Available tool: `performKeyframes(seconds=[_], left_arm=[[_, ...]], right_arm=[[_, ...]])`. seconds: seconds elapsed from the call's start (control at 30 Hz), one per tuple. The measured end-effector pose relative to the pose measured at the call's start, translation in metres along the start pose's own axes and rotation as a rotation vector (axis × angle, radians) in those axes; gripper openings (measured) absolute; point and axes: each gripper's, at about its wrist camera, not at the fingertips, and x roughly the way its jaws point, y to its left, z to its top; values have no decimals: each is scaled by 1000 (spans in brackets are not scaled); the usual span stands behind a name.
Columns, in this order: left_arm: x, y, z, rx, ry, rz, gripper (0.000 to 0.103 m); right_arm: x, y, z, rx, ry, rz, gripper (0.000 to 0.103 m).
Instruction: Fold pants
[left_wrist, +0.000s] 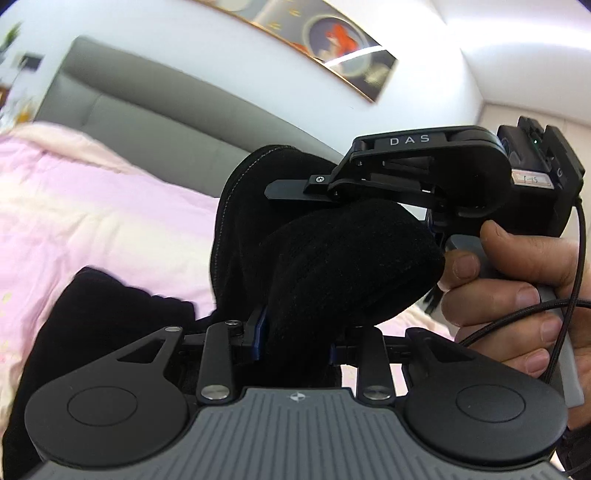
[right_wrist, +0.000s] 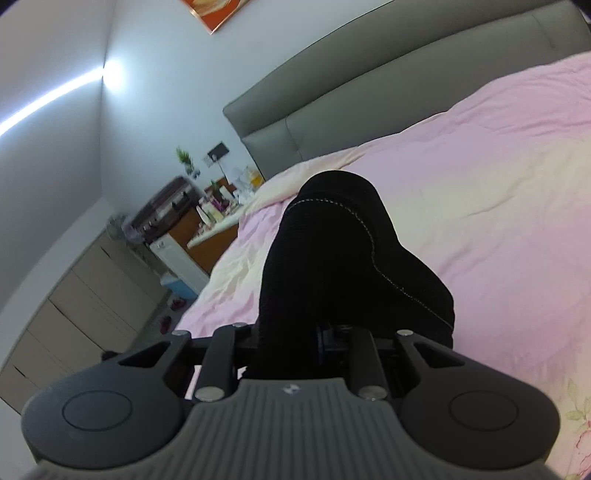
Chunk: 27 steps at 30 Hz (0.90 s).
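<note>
Black knit fabric fills the space right in front of both cameras: the pants (left_wrist: 332, 266) are bunched between the fingers of the left gripper (left_wrist: 295, 339), which is clamped on a thick fold of them, and the right gripper (right_wrist: 291, 339) is likewise pinched onto another bunch, its jaws close together with cloth between them. From the left wrist view the right gripper (left_wrist: 406, 173) shows side-on, a person's hand (left_wrist: 517, 288) wrapped round its handle, just beside the raised fabric. Both ends of the garment are held up off the bed (right_wrist: 498, 184), above its pink quilt, nearer the foot edge than the grey headboard (right_wrist: 369, 92); a loose part (left_wrist: 103, 332) sags down at the left.

Judging by how it droops and rounds over the grippers, the cloth is soft, light and floppy, with no stiffness to keep a crease by itself. It looks ribbed, so probably not slippery. A stitched seam (right_wrist: 373, 236) runs along one edge; gripping along seams or the waistband would likely give the straightest fold.
</note>
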Motion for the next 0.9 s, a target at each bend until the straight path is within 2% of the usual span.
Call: performKeyframes(seconds=[0.1,0.23,0.37,0.5,0.63,0.67,0.7,0.73,0.8,0.9], left_arm=[[-3,42,-5,-134,12,13,34],[-20,83,-15,-259,7,28,33],[-28,112,-15,-344,23,10,33],[-26,138,-24,-443,53,3,38],[-11,141,-31,-517,103,33,38],[-10,141,-35,-525,125,54,43],[-8,143,-38,-538,150,81,53],[-6,145,-41,-559,170,102,57],[-11,147,-44,-590,167,86,59],[-15,135,-34,-536,175,69,63]], right_arm=[[47,36,-9,-80,87,-71,18],[96,66,-31,-152,167,-99,18],[127,79,-43,-178,199,-117,20],[154,82,-49,-185,241,-140,21],[186,69,-63,-173,309,-165,24],[194,64,-68,-169,326,-175,26],[200,60,-73,-164,343,-181,30],[206,56,-77,-157,357,-180,32],[204,49,-81,-126,340,-175,33],[183,52,-79,-102,274,-140,36]])
